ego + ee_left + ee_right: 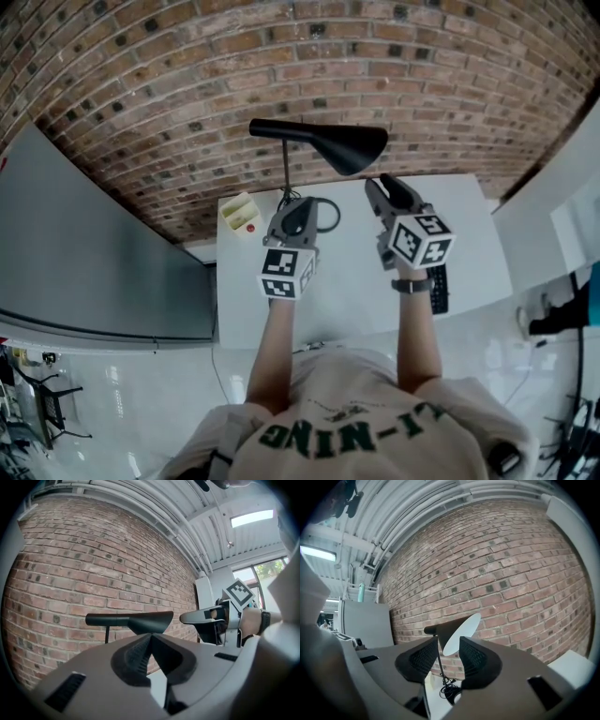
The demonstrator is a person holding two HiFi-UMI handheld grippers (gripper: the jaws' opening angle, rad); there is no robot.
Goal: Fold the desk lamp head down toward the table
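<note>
Desk lamp head (349, 147): black cone shade on a level arm, raised on a thin upright stem (286, 176) at the far edge of the white table (356, 291), close before the brick wall (281, 66). We are seeing it not yet folded down. Its white inner face is showing in the right gripper view, turned toward that gripper.

Left gripper (298, 202): we are holding it level over the table, near the stem and below the shade. Its jaws are lying clenched tip to tip, with nothing between them.

Right gripper (384, 186): we are holding it level just beside the wide end of the shade. Its jaws are standing apart, released, and the shade and stem are showing through the gap beyond them. It seems to be clear of the shade, though the head view is leaving this uncertain.

Cable (325, 214): black, lying coiled on the table at the foot of the stem.

Small pale yellow box (240, 214): sitting at the table's far left corner, left of the left gripper.

Black flat item (438, 287): lying near the table's right edge, beside our right wrist.
</note>
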